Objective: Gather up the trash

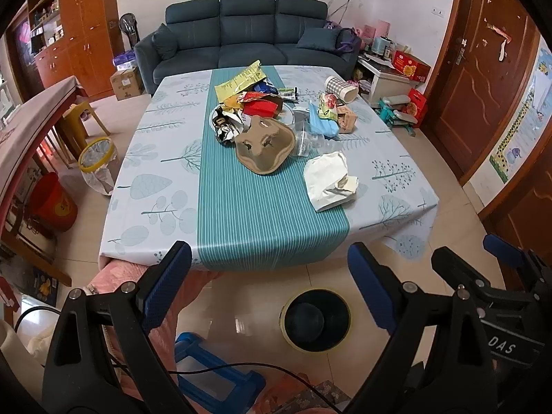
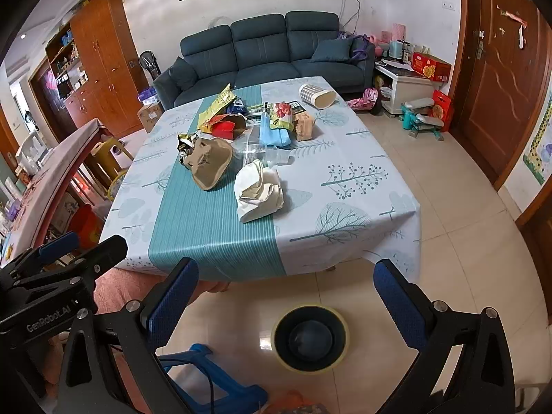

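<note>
On the tabletop (image 1: 165, 186), covered by a pale leaf-print cloth with a teal striped band down its middle, the trash lies in a loose heap toward the far half. Taking the brown cardboard tray (image 1: 265, 147) as landmark: a crumpled white paper bag (image 1: 329, 181) lies nearer the camera and to its right, apart from it; crumpled foil wrappers (image 1: 226, 125) touch its far left side; a red carton (image 1: 261, 107) and a yellow wrapper (image 1: 239, 81) lie beyond it; a blue pouch (image 1: 322, 125) lies to its right, with clear plastic between them; a checked paper cup (image 1: 339, 89) lies on its side farther right and beyond. A dark bin with a yellow rim (image 1: 315, 321) stands on the tiled floor, on the near side of the tabletop from the tray. The left claw (image 1: 269, 286) hangs above the floor short of the tabletop edge, fingers spread wide, nothing between them. The right claw (image 2: 286, 296) is likewise spread wide and empty, above the bin.
</note>
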